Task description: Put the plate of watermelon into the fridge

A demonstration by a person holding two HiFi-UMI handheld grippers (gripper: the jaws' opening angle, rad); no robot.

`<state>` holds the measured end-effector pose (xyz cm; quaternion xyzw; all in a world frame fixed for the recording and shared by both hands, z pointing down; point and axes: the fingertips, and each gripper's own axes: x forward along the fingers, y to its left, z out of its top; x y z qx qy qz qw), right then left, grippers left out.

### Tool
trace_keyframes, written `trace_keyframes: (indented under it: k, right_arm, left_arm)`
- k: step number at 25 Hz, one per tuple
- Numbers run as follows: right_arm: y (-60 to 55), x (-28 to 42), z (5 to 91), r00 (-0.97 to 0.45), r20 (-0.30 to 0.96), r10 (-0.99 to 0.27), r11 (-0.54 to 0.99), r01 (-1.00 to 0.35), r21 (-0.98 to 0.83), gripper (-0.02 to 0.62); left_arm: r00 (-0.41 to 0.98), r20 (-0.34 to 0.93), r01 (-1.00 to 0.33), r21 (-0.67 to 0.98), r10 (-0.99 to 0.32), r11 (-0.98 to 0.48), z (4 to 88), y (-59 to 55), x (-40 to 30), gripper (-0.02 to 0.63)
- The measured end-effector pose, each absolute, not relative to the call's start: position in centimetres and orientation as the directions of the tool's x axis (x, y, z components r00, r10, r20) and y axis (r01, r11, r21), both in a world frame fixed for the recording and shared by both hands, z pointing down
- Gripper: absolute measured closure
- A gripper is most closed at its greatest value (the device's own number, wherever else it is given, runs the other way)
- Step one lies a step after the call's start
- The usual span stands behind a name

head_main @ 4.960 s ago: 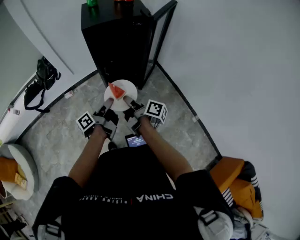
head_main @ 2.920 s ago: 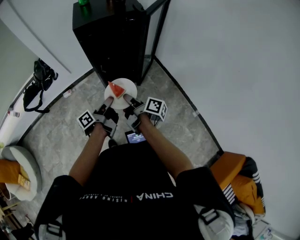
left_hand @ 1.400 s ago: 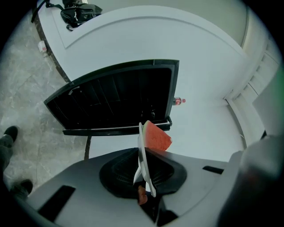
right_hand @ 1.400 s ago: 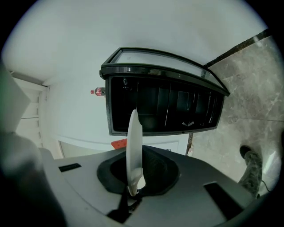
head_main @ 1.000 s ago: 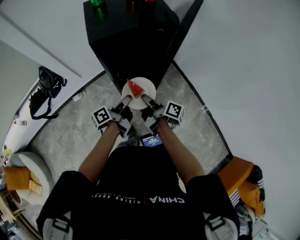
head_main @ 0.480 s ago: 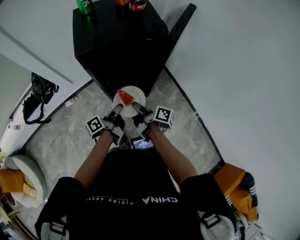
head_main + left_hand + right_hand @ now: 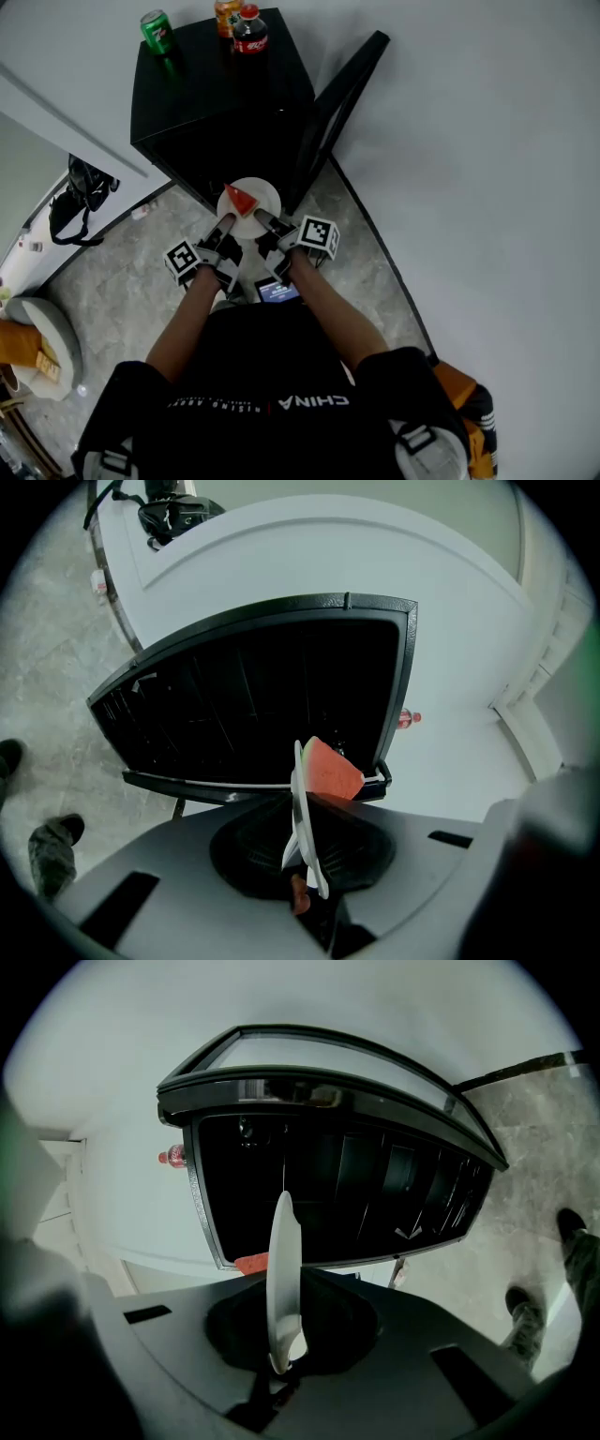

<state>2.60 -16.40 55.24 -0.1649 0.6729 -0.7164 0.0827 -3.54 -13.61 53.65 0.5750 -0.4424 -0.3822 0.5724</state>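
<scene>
A white plate (image 7: 250, 207) carries a red watermelon wedge (image 7: 241, 200). My left gripper (image 7: 225, 222) is shut on the plate's near left rim and my right gripper (image 7: 260, 218) is shut on its near right rim. The plate hangs just in front of the black fridge (image 7: 221, 105), whose door (image 7: 334, 101) stands open to the right. In the left gripper view the plate (image 7: 302, 817) shows edge-on with the watermelon (image 7: 330, 771) before the dark fridge opening (image 7: 262, 705). The right gripper view shows the plate's rim (image 7: 283, 1279) and the fridge interior (image 7: 347, 1194).
A green can (image 7: 155, 30), an orange can (image 7: 227, 13) and a cola bottle (image 7: 250, 32) stand on the fridge top. A black bag (image 7: 75, 197) lies on the floor at left. A white wall runs along the right; a round stool (image 7: 37, 339) sits at far left.
The plate and both grippers have moved closer to the fridge front. The view has shifted, so the fridge top with its drinks now shows fully.
</scene>
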Motion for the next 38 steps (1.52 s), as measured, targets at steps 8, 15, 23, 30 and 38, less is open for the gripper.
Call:
trace_keyframes:
  k: [8, 15, 23, 30, 38]
  right_arm:
    - [-18.4, 0.2, 54.9, -0.952, 0.120, -0.283, -0.053, -0.109, -0.993, 0.575]
    - [-19.3, -2.5, 53.8, -0.945, 0.131, -0.299, -0.007, -0.135, -0.991, 0.575]
    - [-20.3, -3.5, 53.5, -0.932, 0.156, -0.327, -0.019, -0.159, -0.987, 0.574]
    - [-20.7, -3.7, 53.5, -0.925, 0.155, -0.346, -0.024, -0.157, -0.987, 0.574]
    - [-21.4, -3.9, 54.6, -0.917, 0.150, -0.370, -0.097, -0.122, -0.988, 0.574]
  left_arm:
    - [0.201, 0.059, 0.019, 0.998, -0.978, 0.065, 53.8, -14.9, -5.9, 0.569]
    - [0.205, 0.047, 0.047, 0.997, -0.978, 0.057, 53.7, -15.7, -8.6, 0.575]
    - [0.206, 0.045, 0.051, 0.997, -0.978, 0.057, 53.4, -17.2, -10.3, 0.575]
    - [0.186, 0.075, -0.003, 0.997, -0.980, 0.075, 53.3, -18.3, -11.1, 0.574]
    - [0.181, 0.067, -0.030, 0.998, -0.981, 0.062, 53.3, -19.2, -11.4, 0.574]
